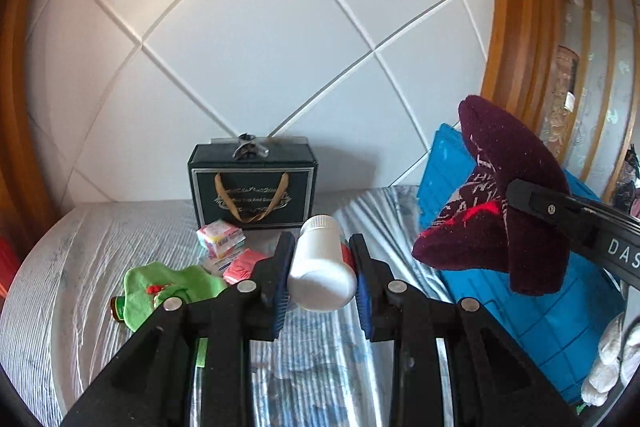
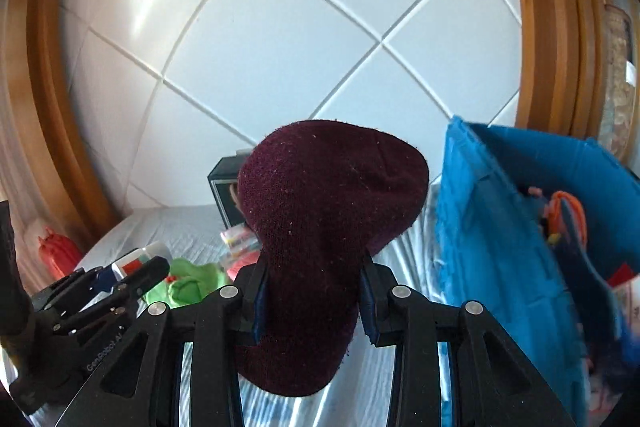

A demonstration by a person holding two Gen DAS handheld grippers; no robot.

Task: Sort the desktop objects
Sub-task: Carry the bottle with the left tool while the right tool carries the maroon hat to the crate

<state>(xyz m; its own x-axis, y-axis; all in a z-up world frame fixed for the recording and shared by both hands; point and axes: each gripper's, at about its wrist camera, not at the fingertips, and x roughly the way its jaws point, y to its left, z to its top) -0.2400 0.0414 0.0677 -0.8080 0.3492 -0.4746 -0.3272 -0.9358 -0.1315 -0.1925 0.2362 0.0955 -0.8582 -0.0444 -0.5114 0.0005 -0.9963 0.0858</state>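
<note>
My left gripper (image 1: pixel 322 265) is shut on a white plastic bottle (image 1: pixel 320 267) with a ribbed cap, lifted above the bed. It also shows at the left of the right wrist view, left gripper (image 2: pixel 138 269), with the bottle (image 2: pixel 138 259) between its fingers. My right gripper (image 2: pixel 312 291) is shut on a dark maroon knitted hat (image 2: pixel 324 223), which bulges above the pads and hangs below them. In the left wrist view that hat (image 1: pixel 496 203) hangs from the right gripper (image 1: pixel 516 197) in front of a blue fabric bin (image 1: pixel 560 331).
A dark green gift box (image 1: pixel 253 183) with gold ribbon stands at the wall. In front of it lie small colourful packets (image 1: pixel 222 237), a red packet (image 1: pixel 242 265) and a green cloth (image 1: pixel 168 287). The blue bin (image 2: pixel 500 227) holds mixed items. The striped bedsheet (image 1: pixel 80 267) covers everything.
</note>
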